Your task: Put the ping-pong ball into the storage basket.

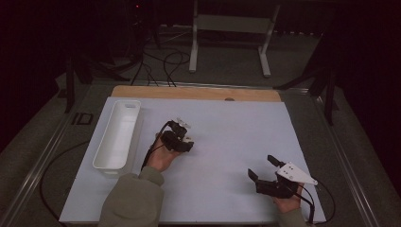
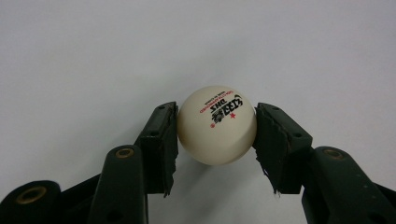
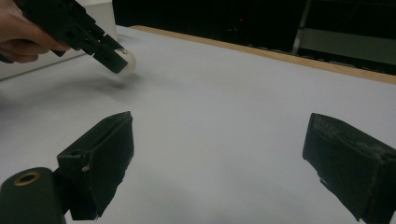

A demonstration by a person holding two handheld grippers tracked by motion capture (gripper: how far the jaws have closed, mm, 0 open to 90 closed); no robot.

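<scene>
A white table tennis ball with red and black print sits between the pads of my left gripper, which is shut on it. The right gripper view shows that ball held just over the white table sheet, with a faint shadow under it. In the high view the left gripper is over the middle of the sheet, in a hand with an olive sleeve. My right gripper rests near the front right corner, jaws wide open with nothing between them.
A long white tray lies along the left side of the white sheet, close to the left hand. A wooden edge borders the far side. Cables and a stand's legs are on the floor beyond.
</scene>
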